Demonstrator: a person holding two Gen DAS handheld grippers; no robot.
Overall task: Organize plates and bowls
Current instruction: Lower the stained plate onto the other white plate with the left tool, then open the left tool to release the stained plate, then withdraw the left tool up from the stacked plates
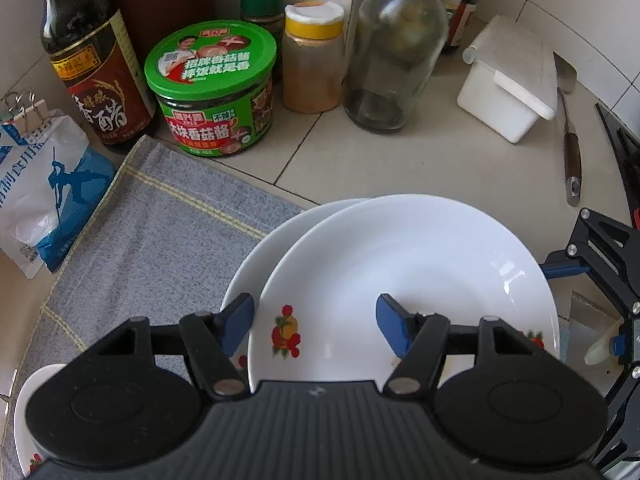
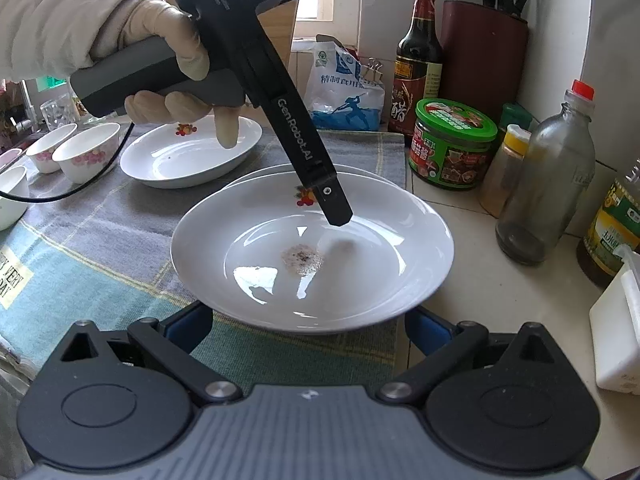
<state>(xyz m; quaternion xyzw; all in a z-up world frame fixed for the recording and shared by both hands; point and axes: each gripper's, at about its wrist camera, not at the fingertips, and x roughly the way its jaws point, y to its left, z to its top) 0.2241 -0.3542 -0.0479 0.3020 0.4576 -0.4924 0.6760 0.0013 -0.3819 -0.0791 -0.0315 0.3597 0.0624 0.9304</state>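
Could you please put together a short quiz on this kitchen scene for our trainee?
1. True or false: the top plate rests on another plate.
2. What colour is the lid of the jar beside the dark bottle? A red, B green, C yellow.
3. What marks the middle of the top plate?
Key: 1 true; 2 B; 3 a brownish stain.
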